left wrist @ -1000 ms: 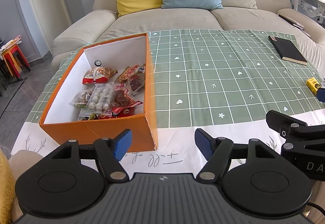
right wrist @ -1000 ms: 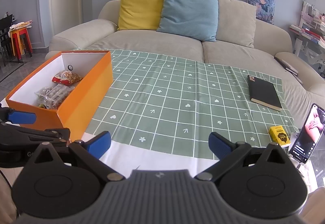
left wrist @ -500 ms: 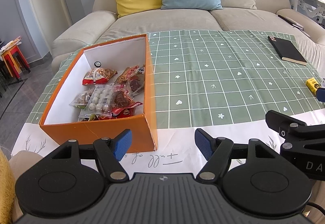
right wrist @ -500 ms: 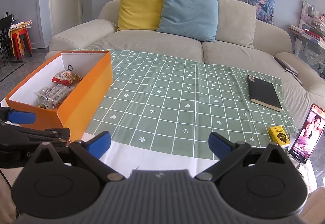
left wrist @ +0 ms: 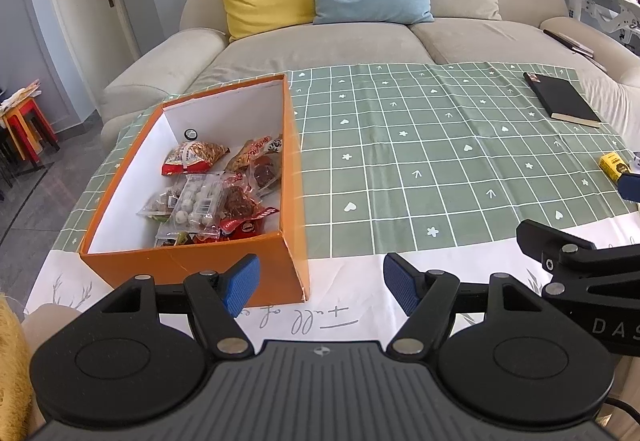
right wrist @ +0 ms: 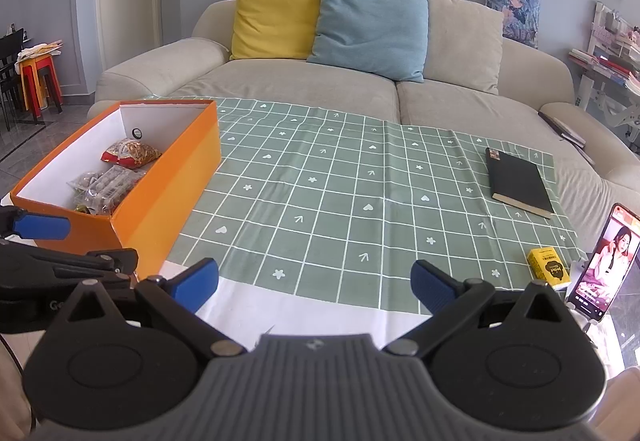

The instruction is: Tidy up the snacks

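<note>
Left gripper (left wrist: pixel 320 283): jaws spread wide, nothing between the pads, hovering above the near white border of the tablecloth (left wrist: pixel 440 145).
Right gripper (right wrist: pixel 314 281): jaws also wide apart, holding nothing, over the same near edge.
Snacks (left wrist: pixel 218 189): all packets in view lie piled inside the orange box (left wrist: pixel 192 265), toward its near end.
Box from left gripper: just ahead and to its left, near wall almost under the left fingertip.
Box from right gripper: well off to the left, beyond the left gripper.
Box long axis: runs away from both grippers, toward the sofa (right wrist: pixel 280 81).
Nearer hand: the left, by judgement the one to reach in.
Loose snacks on cloth: none seen; small yellow box (right wrist: pixel 548 267) sits ahead-right of the right gripper, contents unclear.
Change from earlier frames: none in grippers or box; only the phone (right wrist: pixel 606 261) screen picture differs.
</note>
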Tool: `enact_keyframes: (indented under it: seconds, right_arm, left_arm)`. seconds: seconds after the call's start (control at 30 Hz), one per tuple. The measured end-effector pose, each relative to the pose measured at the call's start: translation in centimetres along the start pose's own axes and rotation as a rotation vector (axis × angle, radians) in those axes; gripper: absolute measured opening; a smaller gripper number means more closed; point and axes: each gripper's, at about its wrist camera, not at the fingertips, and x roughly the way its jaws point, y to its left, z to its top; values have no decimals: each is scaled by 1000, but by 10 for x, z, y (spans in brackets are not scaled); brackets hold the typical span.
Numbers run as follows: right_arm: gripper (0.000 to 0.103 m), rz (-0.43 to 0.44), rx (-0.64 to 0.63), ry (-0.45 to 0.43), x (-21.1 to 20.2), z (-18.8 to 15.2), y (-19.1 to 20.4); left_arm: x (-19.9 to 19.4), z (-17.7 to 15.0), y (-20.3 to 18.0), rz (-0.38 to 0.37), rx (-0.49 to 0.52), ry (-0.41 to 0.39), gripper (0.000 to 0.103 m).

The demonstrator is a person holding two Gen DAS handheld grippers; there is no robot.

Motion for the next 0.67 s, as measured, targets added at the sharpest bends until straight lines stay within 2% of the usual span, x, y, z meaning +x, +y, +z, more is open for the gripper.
enact_keyframes:
  seconds: [0.67]
  right_arm:
    - [99, -1, 1, 6, 0, -3, -3]
  left_arm:
    - [-1, -1, 2, -9, -12, -13, 83]
